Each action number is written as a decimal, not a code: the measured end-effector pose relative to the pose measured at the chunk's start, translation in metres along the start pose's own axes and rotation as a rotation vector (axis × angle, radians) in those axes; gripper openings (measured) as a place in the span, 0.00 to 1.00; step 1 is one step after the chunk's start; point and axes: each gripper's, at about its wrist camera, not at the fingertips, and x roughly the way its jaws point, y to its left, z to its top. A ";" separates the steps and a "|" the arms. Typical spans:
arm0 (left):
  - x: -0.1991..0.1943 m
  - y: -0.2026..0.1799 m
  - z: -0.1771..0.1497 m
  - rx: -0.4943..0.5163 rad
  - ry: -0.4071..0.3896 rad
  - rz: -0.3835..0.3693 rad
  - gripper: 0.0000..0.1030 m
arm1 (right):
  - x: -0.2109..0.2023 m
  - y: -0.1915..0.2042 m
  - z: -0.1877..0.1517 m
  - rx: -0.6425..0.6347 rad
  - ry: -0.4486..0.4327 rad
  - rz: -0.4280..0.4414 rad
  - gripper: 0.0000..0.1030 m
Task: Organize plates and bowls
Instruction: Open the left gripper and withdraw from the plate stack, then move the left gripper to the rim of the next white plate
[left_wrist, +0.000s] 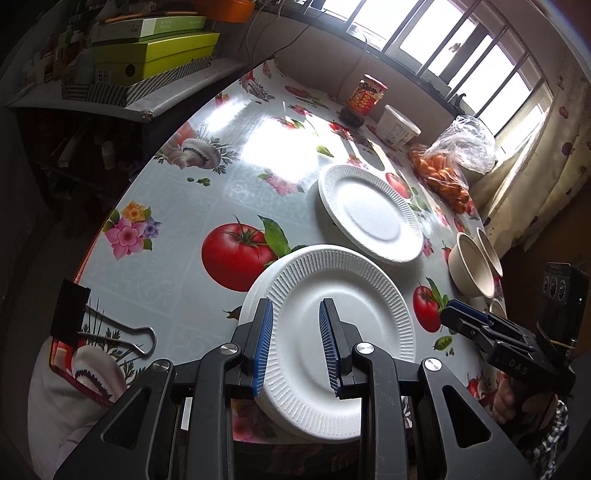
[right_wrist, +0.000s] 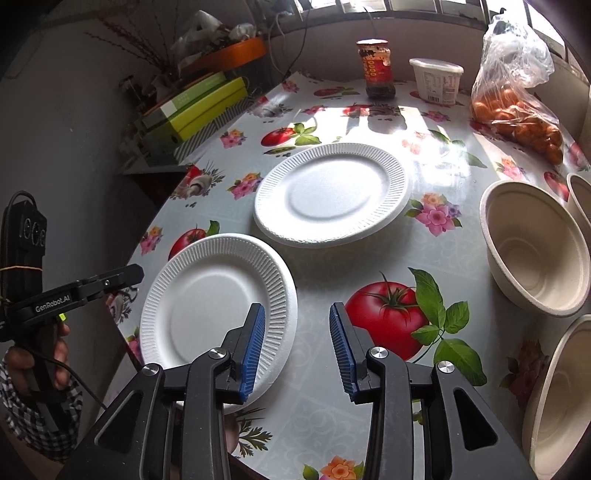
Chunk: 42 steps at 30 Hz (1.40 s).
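Observation:
Two white foam plates lie on the flowered tablecloth. The near plate (left_wrist: 332, 332) (right_wrist: 210, 306) sits at the table's front edge and slightly overhangs it. My left gripper (left_wrist: 295, 343) hovers over it, open, its left finger above the plate's left rim and nothing pressed between the pads. From the right wrist view the left gripper (right_wrist: 138, 273) shows side-on at that plate's left edge. My right gripper (right_wrist: 297, 350) (left_wrist: 454, 314) is open just right of that plate, with bare cloth between its fingers. The far plate (left_wrist: 369, 210) (right_wrist: 332, 192) lies behind. Beige bowls (right_wrist: 535, 251) (left_wrist: 469, 266) stand at the right.
Another bowl (right_wrist: 554, 398) is at the near right edge. A red jar (right_wrist: 376, 68), a white tub (right_wrist: 436, 79) and a bag of oranges (right_wrist: 517, 118) stand by the window. A binder clip (left_wrist: 92, 325) grips the cloth's left edge. Stacked boxes (left_wrist: 155, 55) fill a side shelf.

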 end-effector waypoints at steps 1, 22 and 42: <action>0.001 -0.002 0.004 0.004 -0.001 0.000 0.26 | -0.002 -0.002 0.004 0.001 -0.006 -0.007 0.35; 0.063 -0.036 0.091 0.031 0.049 -0.016 0.26 | 0.013 -0.063 0.086 0.101 -0.066 -0.087 0.35; 0.118 -0.031 0.113 -0.001 0.150 0.023 0.26 | 0.066 -0.088 0.114 0.127 0.017 -0.107 0.35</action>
